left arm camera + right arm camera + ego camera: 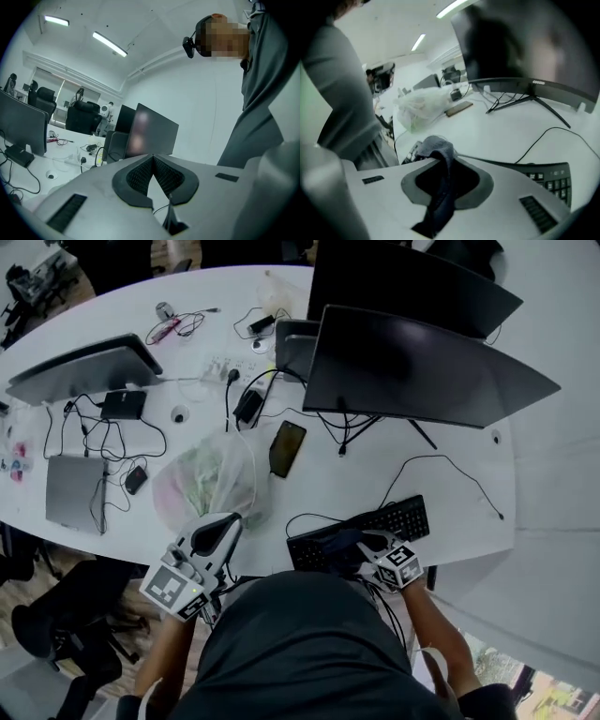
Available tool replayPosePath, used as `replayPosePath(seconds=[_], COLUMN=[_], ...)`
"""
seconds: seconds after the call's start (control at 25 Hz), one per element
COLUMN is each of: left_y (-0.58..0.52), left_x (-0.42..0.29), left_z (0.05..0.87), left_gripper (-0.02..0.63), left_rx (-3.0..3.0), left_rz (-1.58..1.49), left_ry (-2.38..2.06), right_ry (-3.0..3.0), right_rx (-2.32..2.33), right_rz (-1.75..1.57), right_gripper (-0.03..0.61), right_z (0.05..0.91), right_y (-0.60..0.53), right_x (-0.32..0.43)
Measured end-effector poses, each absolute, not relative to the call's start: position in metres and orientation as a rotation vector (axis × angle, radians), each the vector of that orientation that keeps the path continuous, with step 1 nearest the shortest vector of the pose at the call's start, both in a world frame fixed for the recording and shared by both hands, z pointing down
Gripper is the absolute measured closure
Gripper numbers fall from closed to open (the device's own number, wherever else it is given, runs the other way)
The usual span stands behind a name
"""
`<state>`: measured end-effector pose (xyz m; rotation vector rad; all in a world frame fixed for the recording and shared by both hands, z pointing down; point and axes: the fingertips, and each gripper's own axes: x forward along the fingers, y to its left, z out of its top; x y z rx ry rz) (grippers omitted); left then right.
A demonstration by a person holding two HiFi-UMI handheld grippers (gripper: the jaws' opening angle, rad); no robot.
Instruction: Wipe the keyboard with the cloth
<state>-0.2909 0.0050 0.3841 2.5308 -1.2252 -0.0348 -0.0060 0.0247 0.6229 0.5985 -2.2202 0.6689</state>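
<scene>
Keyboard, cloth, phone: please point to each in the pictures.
keyboard (401, 518), head view, its right end.
cloth (436, 147), right gripper view, the bunched top.
phone (287, 448), head view, its middle.

Ahead of the left gripper (152, 158) I see a long white table (70, 161), black office chairs (83, 115) at its far end and a plain white wall (201, 89). Two strip lights (110, 43) glow overhead. Wooden floor (23, 610) lies to its left.
</scene>
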Motion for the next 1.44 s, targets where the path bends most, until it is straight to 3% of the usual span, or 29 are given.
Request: replayPosePath(seconds=[0.16,0.48,1.44], left_y=[-0.001,-0.005,0.006], left_x=[-0.286,-0.277,-0.22], left_z=[0.376,0.372,0.396], left_gripper=[0.609,0.609,0.609], left_rx=[2.556,2.56,2.569], left_rz=[-0.048,-0.088,-0.079], left_ry=[-1.203,-1.18,-0.96], right_ry=[-2.489,-2.702,-2.53], right_rx=[0.89,1.187,1.417], right_rz=[0.744,0.422,0.431], right_gripper=[0.531,0.532,0.534], right_z=[0.522,0.374,0.354], right_y=[-0.022,-0.069,-0.024], right_x=[-0.016,-0.02,0.049])
